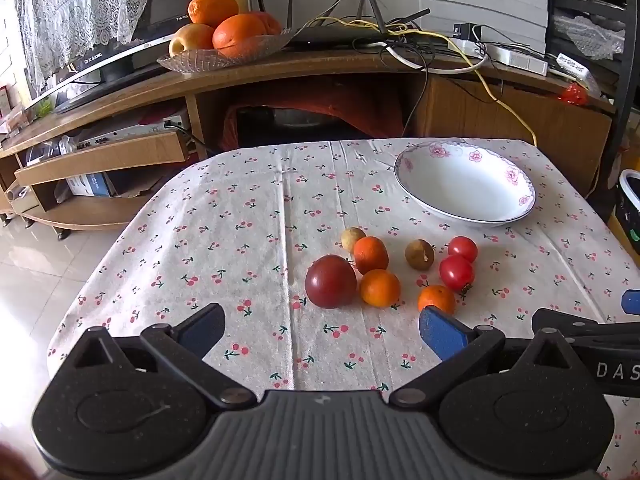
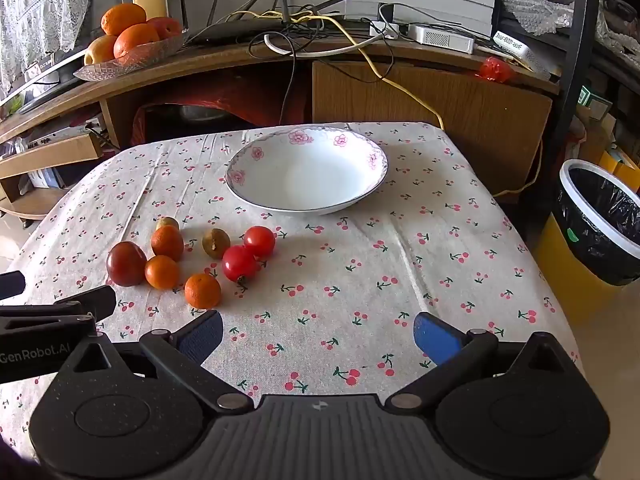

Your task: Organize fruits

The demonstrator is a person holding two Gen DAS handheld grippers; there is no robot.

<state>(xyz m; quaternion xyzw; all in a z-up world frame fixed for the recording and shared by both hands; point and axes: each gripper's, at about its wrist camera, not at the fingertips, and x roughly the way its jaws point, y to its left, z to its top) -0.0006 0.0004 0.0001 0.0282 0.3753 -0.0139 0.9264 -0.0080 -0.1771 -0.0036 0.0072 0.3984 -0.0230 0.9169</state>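
Several small fruits lie loose on the cherry-print tablecloth (image 1: 240,220): a dark red plum (image 1: 330,281) (image 2: 126,263), three small oranges (image 1: 379,287) (image 2: 202,290), two red cherry tomatoes (image 1: 456,273) (image 2: 239,263) and two brownish fruits (image 1: 419,254) (image 2: 215,243). An empty white bowl with pink flowers (image 1: 464,182) (image 2: 306,171) sits behind them. My left gripper (image 1: 322,330) stands open just short of the fruits. My right gripper (image 2: 318,334) is open too, over bare cloth to the right of the fruits.
A glass dish of large oranges (image 1: 224,28) (image 2: 128,36) rests on the wooden TV stand behind the table, beside cables and a router. A yellow bin with a black liner (image 2: 600,224) stands at the table's right. Tiled floor lies to the left.
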